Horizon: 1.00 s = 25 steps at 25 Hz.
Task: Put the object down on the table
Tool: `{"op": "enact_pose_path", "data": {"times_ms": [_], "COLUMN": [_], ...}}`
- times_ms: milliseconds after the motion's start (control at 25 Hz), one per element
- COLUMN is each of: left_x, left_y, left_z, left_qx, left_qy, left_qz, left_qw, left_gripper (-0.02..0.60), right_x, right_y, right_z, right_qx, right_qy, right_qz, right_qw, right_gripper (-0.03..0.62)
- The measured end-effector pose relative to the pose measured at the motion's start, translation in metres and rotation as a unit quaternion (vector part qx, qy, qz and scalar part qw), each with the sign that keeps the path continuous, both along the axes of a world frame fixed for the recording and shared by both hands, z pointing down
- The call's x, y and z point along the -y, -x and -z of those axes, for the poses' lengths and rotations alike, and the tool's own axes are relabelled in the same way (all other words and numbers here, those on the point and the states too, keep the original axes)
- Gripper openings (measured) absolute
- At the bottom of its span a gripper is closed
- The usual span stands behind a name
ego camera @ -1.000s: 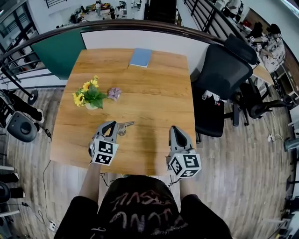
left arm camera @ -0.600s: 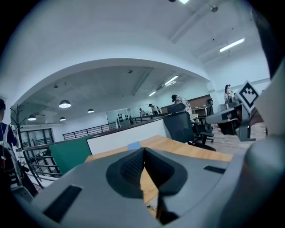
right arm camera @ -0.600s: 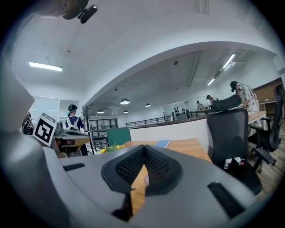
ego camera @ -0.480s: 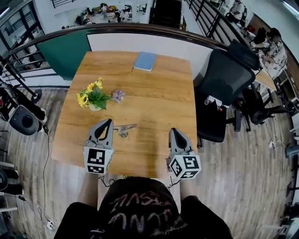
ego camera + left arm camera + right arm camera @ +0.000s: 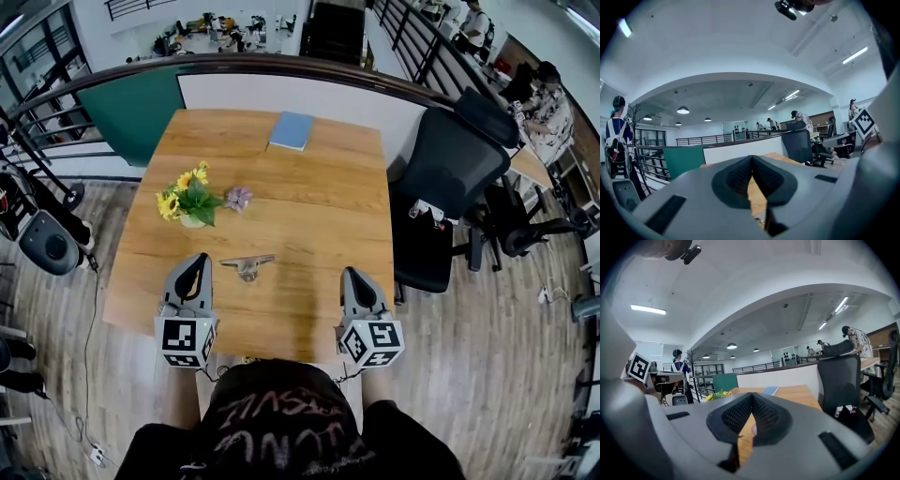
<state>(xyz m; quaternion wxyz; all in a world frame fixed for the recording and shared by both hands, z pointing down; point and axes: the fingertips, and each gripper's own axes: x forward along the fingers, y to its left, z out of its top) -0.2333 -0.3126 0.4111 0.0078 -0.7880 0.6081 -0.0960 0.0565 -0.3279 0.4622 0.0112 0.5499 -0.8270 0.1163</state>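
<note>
A small silvery metal object (image 5: pixel 247 265) lies flat on the wooden table (image 5: pixel 309 206), near its front edge. My left gripper (image 5: pixel 198 259) hovers just left of it, apart from it, with its jaws closed together and nothing between them. The left gripper view shows the left gripper (image 5: pixel 752 157) with its pads meeting and only the tabletop beyond. My right gripper (image 5: pixel 350 273) hangs over the front right of the table, also shut and empty; in the right gripper view the right gripper (image 5: pixel 752 395) has its tips together.
A small vase of sunflowers (image 5: pixel 187 199) and a purple flower (image 5: pixel 238 197) stand at the table's left. A blue book (image 5: pixel 292 130) lies at the far edge. A black office chair (image 5: pixel 450 178) stands right of the table. Railings and people are behind.
The left gripper has drawn back toward me and to the left, away from the metal object, which now lies alone on the table. The right gripper has barely moved.
</note>
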Motion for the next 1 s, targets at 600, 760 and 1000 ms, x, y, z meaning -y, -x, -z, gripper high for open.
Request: {"op": "enact_pose_path", "data": {"times_ms": [600,760,1000], "left_x": [-0.0032,-0.0006,0.0017], "left_y": [0.0021,0.0038,0.0046], "left_z": [-0.0010,-0.0013,-0.0037], "left_qx": [0.025,0.019,0.022], "left_qy": [-0.011,-0.007,-0.006], "left_qz": [-0.001,-0.001,-0.003], "left_qw": [0.9996,0.9998,0.9997], "left_gripper": [0.014,0.013,0.014], "right_x": [-0.0060,-0.0071,-0.0070], "right_y": [-0.0023,-0.0047,-0.0077], "right_z": [-0.0033,0.0006,-0.0007], "right_qx": [-0.026,-0.026,-0.028], "right_qy": [-0.002,-0.010,-0.009], "right_qz": [0.007,0.003,0.000], "right_qw": [1.000,1.000,1.000], "right_gripper": [0.005,0.005,0.005]}}
